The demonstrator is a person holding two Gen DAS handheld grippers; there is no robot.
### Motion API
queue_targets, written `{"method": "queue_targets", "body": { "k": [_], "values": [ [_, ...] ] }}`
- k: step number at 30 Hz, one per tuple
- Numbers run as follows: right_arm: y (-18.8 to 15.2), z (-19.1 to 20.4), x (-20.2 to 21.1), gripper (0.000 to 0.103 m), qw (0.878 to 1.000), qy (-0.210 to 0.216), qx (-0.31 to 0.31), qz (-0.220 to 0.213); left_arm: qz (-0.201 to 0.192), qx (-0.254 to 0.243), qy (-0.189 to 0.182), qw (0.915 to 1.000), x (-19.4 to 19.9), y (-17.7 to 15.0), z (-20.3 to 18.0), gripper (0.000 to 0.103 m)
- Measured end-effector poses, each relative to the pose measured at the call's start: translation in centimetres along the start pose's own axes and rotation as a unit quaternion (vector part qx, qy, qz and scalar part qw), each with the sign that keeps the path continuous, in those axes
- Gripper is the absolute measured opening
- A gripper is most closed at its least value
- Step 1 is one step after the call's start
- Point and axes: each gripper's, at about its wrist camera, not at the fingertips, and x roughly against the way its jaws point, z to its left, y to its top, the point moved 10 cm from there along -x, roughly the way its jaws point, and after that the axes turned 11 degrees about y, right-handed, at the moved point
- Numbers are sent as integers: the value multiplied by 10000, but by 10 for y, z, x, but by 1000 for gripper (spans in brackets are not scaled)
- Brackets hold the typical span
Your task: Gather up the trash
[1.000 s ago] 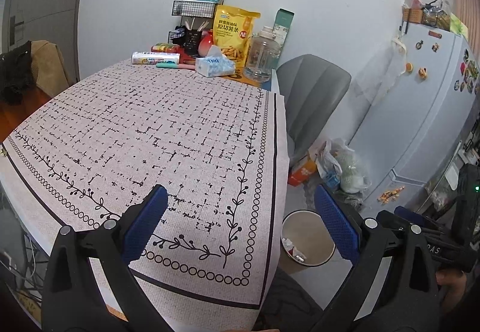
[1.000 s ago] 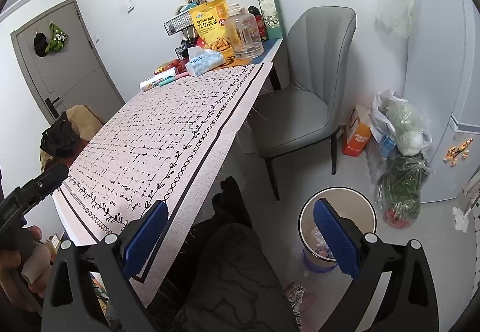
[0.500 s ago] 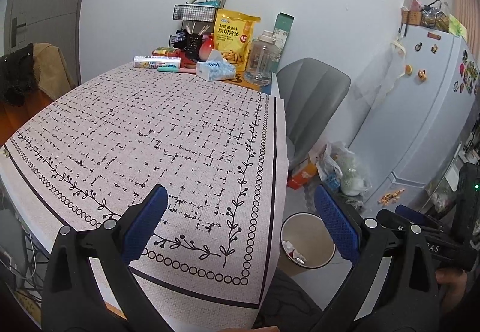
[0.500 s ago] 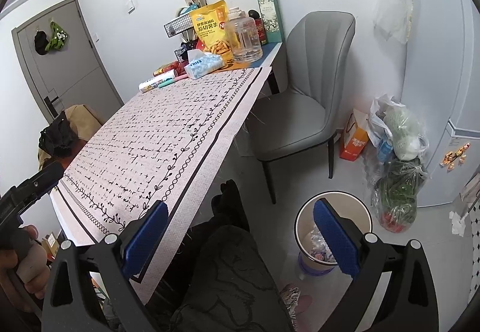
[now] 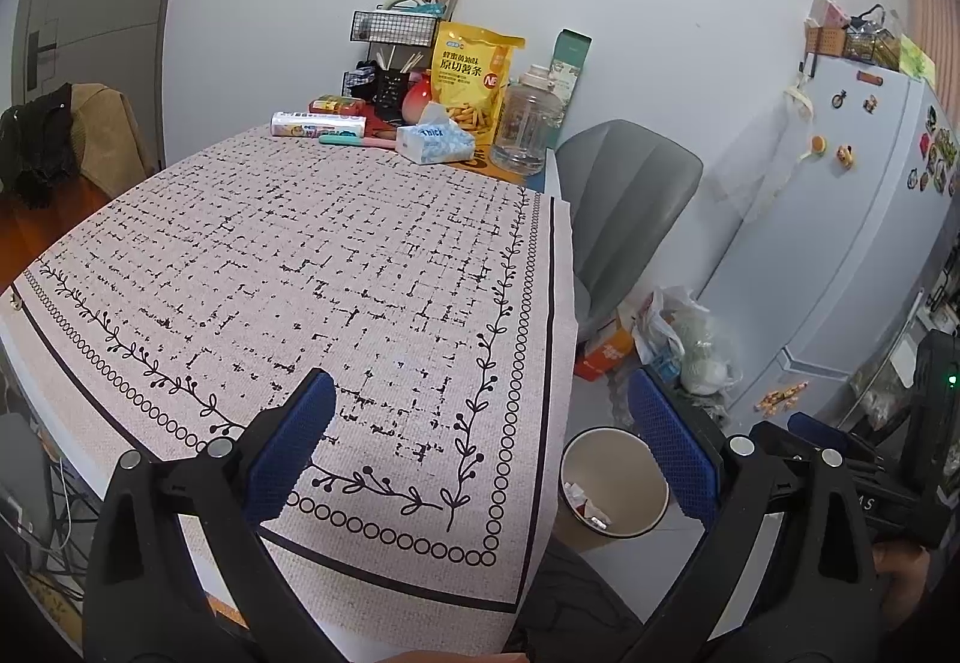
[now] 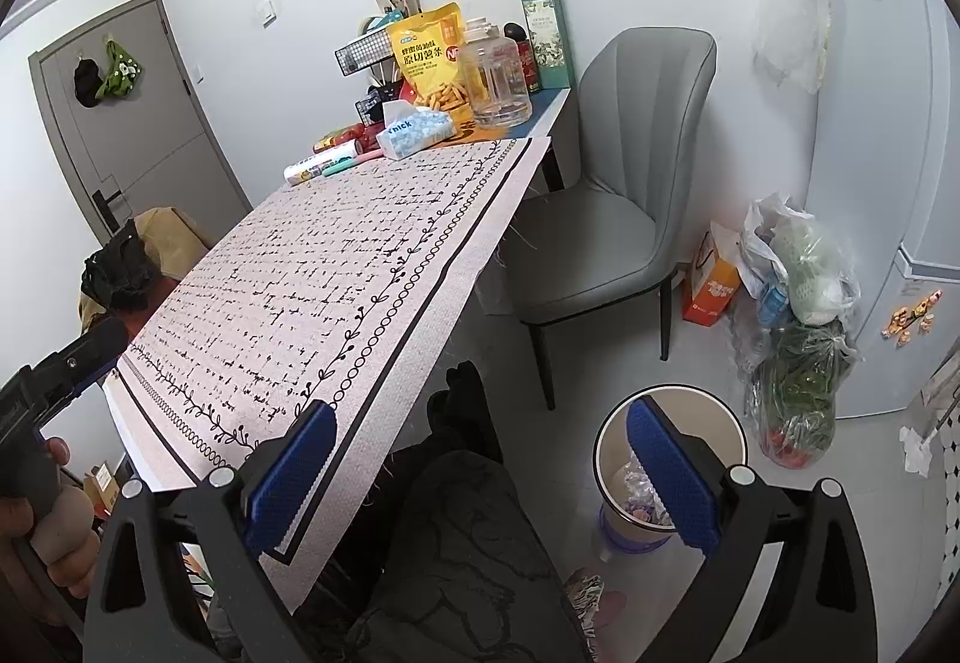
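No loose trash shows on the surface (image 5: 312, 267); what can be seen sits in the bin (image 6: 672, 459) on the floor, which holds crumpled wrappers and scraps. The bin stands below and right of the surface's edge, directly under the right tool (image 6: 480, 474), so that hand is nearer. Both it and the left tool (image 5: 480, 447) are spread wide, pinching nothing. Far back, a tissue pack (image 5: 435, 144), snack bag (image 5: 474, 69) and jar (image 5: 528, 123) cluster by the wall.
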Motion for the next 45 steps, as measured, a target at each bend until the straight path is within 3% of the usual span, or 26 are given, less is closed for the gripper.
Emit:
{"method": "queue_targets", "body": {
  "k": [35, 45],
  "values": [
    [-1, 11, 0, 95, 9998, 106, 155, 8, -60, -8, 109, 9999, 4, 0, 3, 97],
    [-5, 11, -4, 95, 9998, 112, 124, 75, 79, -42, 62, 9999, -4, -8, 3, 97]
  ]
}}
